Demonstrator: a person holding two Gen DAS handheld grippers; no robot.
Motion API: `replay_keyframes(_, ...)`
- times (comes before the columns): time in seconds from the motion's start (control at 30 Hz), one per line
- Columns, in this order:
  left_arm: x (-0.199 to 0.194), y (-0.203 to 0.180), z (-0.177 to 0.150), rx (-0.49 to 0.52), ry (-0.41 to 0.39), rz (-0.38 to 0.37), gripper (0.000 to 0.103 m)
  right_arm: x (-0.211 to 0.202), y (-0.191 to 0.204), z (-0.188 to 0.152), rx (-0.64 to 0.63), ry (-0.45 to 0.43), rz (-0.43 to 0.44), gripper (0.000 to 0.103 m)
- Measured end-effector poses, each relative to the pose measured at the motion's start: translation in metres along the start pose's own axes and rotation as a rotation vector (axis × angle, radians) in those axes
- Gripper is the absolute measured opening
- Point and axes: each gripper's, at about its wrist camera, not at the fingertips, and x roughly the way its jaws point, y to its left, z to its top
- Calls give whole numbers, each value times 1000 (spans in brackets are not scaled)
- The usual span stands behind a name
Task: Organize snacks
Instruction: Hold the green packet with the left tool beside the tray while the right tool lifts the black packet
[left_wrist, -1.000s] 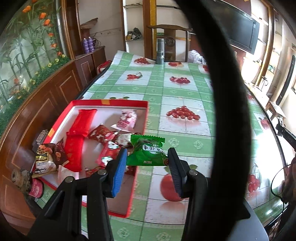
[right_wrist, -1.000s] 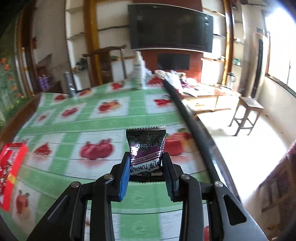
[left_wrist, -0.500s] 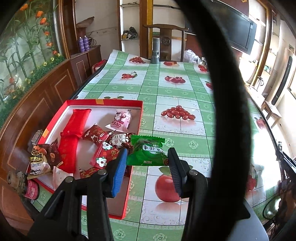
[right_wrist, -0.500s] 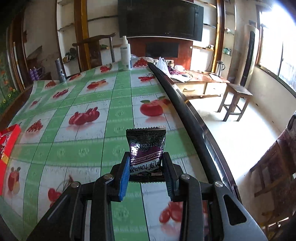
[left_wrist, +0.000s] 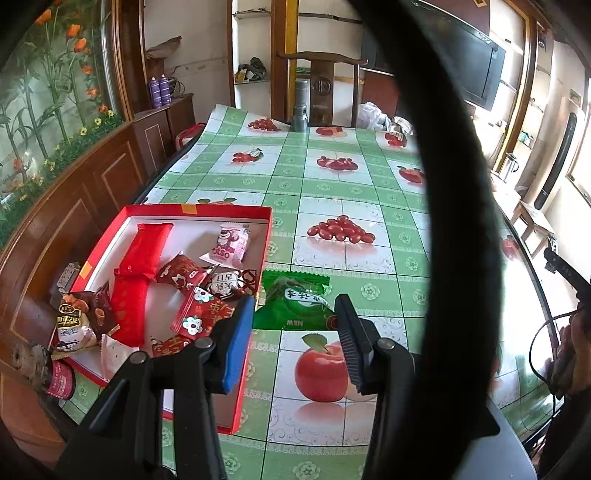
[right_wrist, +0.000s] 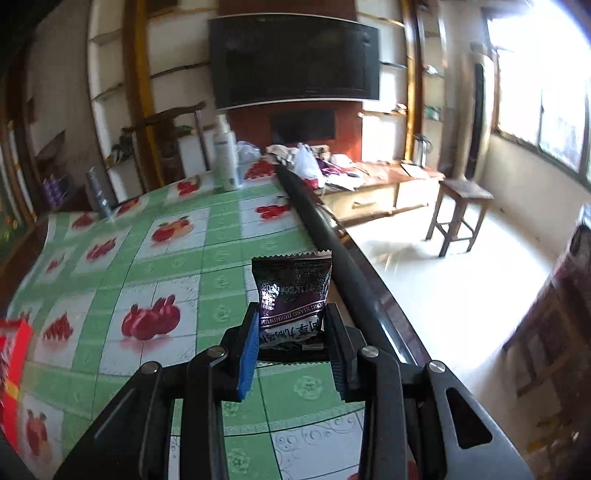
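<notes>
The left tongs (left_wrist: 293, 332) point down and forward, and their two blue pads pinch a green pack (left_wrist: 295, 306). The right tongs (right_wrist: 290, 338) tilt down too, and they squeeze a dark pack (right_wrist: 291, 295) from both sides.

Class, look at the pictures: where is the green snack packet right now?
In the left wrist view, the green snack packet sits between the fingers of the left gripper, just right of the red box, above the apple printed on the tablecloth.
</notes>
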Motion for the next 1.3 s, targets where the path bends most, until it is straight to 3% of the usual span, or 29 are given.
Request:
replay_keyframes(0.2, 3, -9, -1, 15, 12, -36, 46, -15, 11, 8, -65, -34, -14, 34)
replay_keyframes(0.43, -1, -3, 1, -3, 3, -44, 46, -4, -12, 3, -34, 66, 4, 34)
replay_keyframes(0.87, -4, 1, 3, -8, 2, -49, 46, -40, -4, -32, -108, 204, 201, 33)
replay_keyframes(1.1, -7, 3, -2, -4, 4, -41, 46, -55, 14, -28, -116, 146, 273, 34)
replay_keyframes(1.3, -15, 19, -4, -20, -20, 25, 46, -80, 71, -39, -134, 110, 471, 33)
